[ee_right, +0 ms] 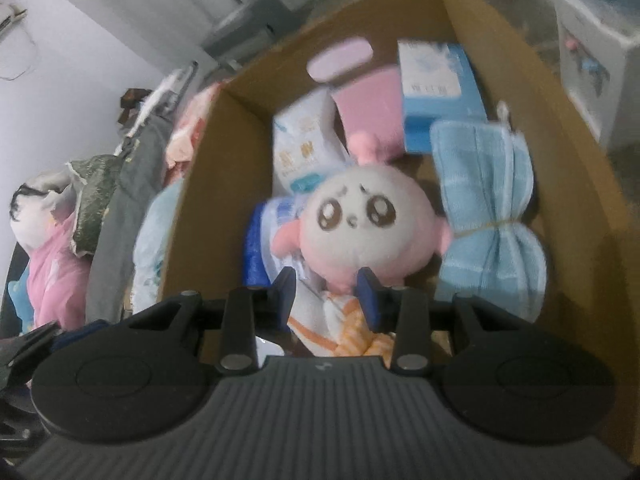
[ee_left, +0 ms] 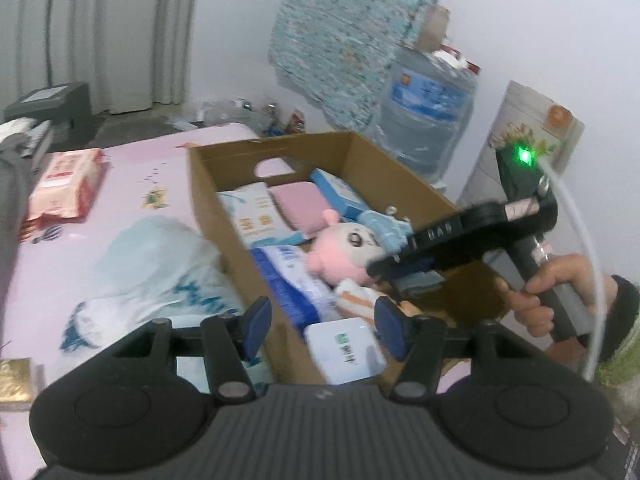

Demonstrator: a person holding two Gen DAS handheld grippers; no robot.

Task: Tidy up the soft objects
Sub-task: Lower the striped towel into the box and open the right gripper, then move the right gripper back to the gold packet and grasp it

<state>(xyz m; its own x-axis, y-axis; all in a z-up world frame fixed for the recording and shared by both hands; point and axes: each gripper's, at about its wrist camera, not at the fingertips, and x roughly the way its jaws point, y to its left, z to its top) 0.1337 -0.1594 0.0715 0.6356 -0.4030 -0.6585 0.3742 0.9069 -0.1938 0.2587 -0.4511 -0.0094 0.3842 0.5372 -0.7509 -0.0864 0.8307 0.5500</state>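
One plush toy [ee_right: 362, 216] between right hand-held gripper [ee_right: 326, 294] pads.

I see a brown cardboard box [ee_right: 500, 52] holding a pink plush toy [ee_right: 362, 220] with a white face and dark brown eyes, a light blue checked towel [ee_right: 492, 216], a plain pink pad [ee_right: 372, 96], and a blue-and-white packet [ee_right: 436, 76]. My grippers' pads [ee_left: 256, 326] are dark blue.

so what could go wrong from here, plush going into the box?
1. The right gripper holds the plush only by its lower edge; it may slip or swing as it goes down.
2. The box is crowded: the plush could land on the blue towel or packs and sit proud.
3. The left gripper hangs open over the box's near wall, beside the right one; they might collide.
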